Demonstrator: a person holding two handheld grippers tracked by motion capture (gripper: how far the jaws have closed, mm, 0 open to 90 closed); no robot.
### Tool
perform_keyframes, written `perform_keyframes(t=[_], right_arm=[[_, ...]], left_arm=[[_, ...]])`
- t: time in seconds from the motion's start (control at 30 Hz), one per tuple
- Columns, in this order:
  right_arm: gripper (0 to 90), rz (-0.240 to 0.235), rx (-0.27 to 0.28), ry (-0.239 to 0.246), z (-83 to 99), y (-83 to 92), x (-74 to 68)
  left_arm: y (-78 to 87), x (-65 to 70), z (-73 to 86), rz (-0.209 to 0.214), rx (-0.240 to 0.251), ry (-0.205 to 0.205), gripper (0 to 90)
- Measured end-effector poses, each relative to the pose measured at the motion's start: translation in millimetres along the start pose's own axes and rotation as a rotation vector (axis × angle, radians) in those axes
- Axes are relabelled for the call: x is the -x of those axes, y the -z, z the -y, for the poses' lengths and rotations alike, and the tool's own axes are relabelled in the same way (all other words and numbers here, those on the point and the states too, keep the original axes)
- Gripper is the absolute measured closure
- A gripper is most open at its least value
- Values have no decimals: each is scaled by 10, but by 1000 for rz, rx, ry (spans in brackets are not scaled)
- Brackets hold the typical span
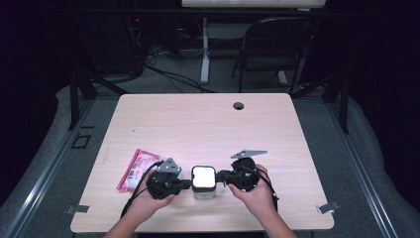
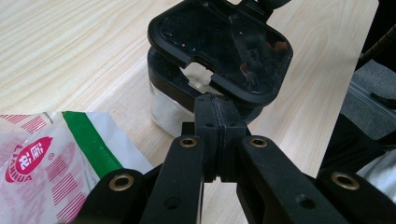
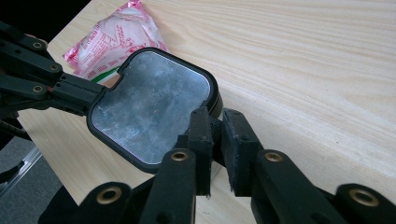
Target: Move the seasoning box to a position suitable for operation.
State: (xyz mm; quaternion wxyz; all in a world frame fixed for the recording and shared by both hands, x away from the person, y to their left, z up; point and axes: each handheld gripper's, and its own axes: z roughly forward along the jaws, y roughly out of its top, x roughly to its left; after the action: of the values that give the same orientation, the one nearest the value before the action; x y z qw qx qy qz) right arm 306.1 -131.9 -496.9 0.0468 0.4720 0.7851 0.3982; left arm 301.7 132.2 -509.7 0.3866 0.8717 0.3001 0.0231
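A small clear container point(image 1: 203, 192) with a black collar stands near the table's front edge, between both grippers. Its black-framed shiny lid point(image 3: 149, 105) is tilted up above the body point(image 2: 168, 109). My left gripper point(image 2: 219, 105) is shut, its tips against the black collar under the lid; I cannot tell whether they pinch a tab. It comes in from the container's left side point(image 1: 188, 183). My right gripper point(image 3: 215, 122) comes in from the right point(image 1: 221, 176), its jaws narrowly apart with the lid's edge pinched between the pads.
A pink and white snack packet point(image 1: 136, 168) with a green stripe point(image 2: 93, 140) lies on the wooden table point(image 1: 208, 124) just left of the left hand. A cable hole point(image 1: 238, 105) sits near the far edge. A chair point(image 1: 277, 44) stands beyond the table.
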Motion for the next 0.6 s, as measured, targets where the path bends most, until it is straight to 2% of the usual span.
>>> perform_keyframes(t=[0.07, 0.23, 0.3, 0.37, 0.47, 0.6], right_arm=[[769, 7, 2, 7, -1, 9, 0], [731, 8, 21, 15, -12, 69, -7], [700, -2, 23, 16, -12, 97, -17], [638, -7, 13, 39, 0, 122, -41], [612, -9, 7, 48, 16, 132, -71], [571, 1, -2, 93, 44, 160, -118]], left_arm=[[10, 11, -13, -4, 5, 0, 890], [21, 23, -36, -6, 11, -3, 881], [21, 28, -47, -8, 13, -5, 871], [26, 35, -64, -7, 17, -6, 863], [49, 39, -96, -7, 29, -11, 855], [64, 59, -130, -13, 41, -14, 841]])
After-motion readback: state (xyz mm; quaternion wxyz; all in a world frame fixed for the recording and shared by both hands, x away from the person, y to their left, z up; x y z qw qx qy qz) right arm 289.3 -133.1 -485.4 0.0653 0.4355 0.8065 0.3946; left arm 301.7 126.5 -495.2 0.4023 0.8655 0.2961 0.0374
